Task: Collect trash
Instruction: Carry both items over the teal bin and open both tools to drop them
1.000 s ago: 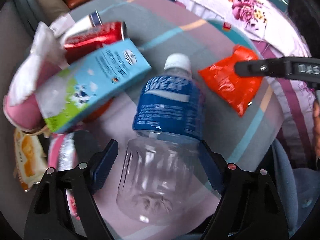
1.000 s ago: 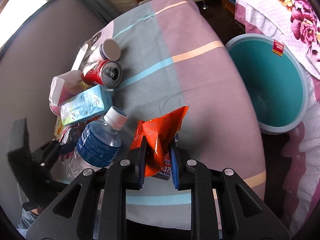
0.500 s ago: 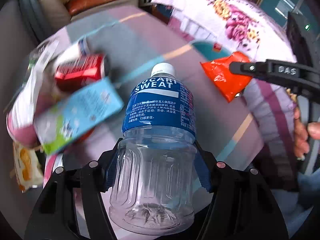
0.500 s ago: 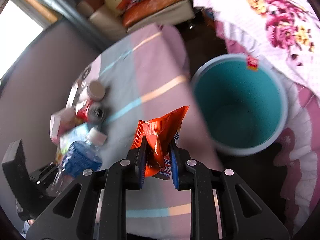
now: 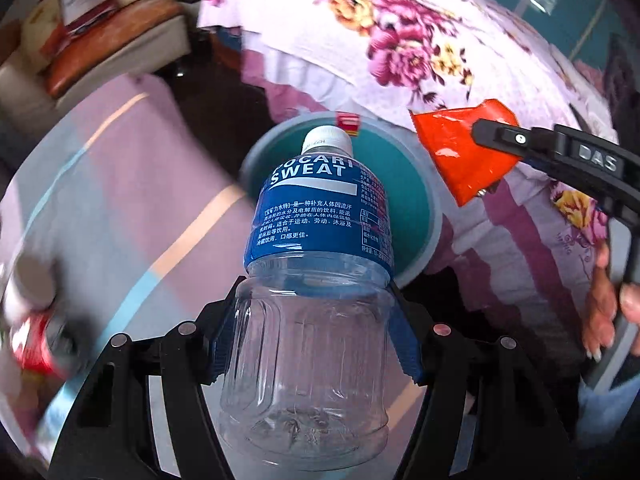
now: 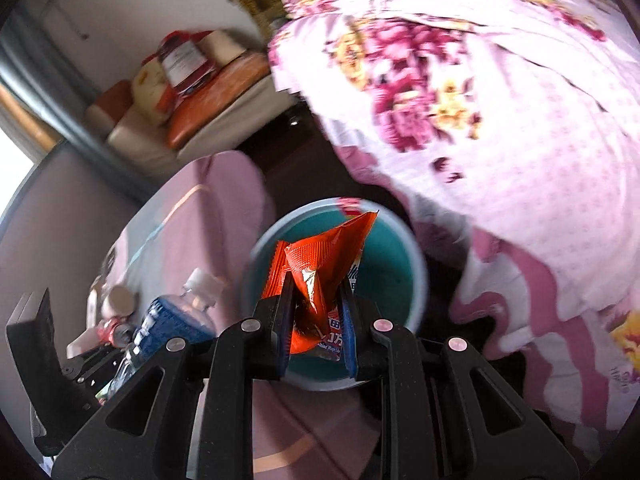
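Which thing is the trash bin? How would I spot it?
Find the big flowery bedspread. Just below its edge, beside the striped table, sits a round bin, teal inside with a pale rim. It is the only open, empty container there.

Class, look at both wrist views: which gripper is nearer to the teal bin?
Right. The right gripper, shut on the orange wrapper, hangs over the teal bin. The left gripper, holding the bottle, is beside it, over the table edge.

Striped table (image 5: 120, 184) bears a red can (image 5: 36, 344), seemingly a cup (image 5: 30, 286).
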The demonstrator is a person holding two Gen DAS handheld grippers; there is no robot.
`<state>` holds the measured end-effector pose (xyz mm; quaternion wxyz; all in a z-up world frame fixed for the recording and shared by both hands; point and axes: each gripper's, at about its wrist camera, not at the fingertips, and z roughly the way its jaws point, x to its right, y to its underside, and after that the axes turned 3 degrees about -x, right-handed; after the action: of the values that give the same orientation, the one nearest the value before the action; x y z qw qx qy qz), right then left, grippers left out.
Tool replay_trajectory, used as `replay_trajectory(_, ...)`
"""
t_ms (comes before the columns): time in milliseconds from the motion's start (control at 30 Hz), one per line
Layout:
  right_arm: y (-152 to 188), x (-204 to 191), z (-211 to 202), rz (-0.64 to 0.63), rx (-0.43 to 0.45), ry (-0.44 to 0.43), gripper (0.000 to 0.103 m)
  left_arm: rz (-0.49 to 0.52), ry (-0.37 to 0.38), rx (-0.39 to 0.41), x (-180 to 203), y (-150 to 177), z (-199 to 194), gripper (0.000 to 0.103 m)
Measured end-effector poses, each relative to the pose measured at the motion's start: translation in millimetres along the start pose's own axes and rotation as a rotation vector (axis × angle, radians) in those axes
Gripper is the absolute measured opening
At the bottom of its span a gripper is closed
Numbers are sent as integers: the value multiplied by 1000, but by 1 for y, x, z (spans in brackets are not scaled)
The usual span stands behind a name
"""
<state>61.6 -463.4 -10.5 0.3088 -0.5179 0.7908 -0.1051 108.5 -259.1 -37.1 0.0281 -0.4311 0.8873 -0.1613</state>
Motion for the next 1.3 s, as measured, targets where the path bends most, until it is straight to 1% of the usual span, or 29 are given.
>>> replay_trajectory(167, -3, 22, 16, 36, -28, 32, 19, 28, 18, -71, 16, -25, 39, 66)
replay_trajectory(300, -2, 32, 28, 52, -50, 38, 19, 23, 6, -91, 17, -31, 53, 67)
replay_trajectory(400, -3, 33, 35, 52, -63, 41, 19, 14, 14, -93, 14, -32, 56, 70)
replay_trajectory(533, -3, 32, 39, 52, -72, 46, 19, 11, 14, -78, 13, -32, 56, 70)
replay_trajectory(700, -2, 27, 40, 40, -84, 49, 19, -28, 36, -56, 3, -27, 44, 71)
replay_trajectory(733, -2, 24, 41, 35, -89, 49, 19, -35, 38, -51, 0, -25, 40, 73)
replay_trajectory(767, -2, 21, 43, 27, -96, 49, 20, -42, 36, -42, -3, -23, 36, 81)
replay_trajectory(800, -2, 19, 44, 21, -103, 50, 20, -48, 29, -30, -6, -20, 30, 84)
replay_trajectory(867, 0, 12, 49, 8, -123, 51, 22, -62, 10, 1, -14, -13, 18, 89)
replay_trajectory(967, 2, 2, 54, -8, -149, 49, 34, -98, 11, 20, -27, -3, 5, 90)
replay_trajectory(1100, 5, -16, 56, -41, -162, 49, 55, -151, 13, 47, -46, 16, -15, 92)
replay_trajectory(1200, 7, -29, 55, -69, -164, 52, 58, -177, 7, 68, -58, 31, -30, 92)
replay_trajectory(1233, 8, -36, 53, -82, -167, 49, 61, -184, 4, 75, -62, 36, -35, 92)
replay_trajectory(1300, 10, -46, 51, -106, -167, 49, 64, -198, -2, 90, -70, 47, -45, 92)
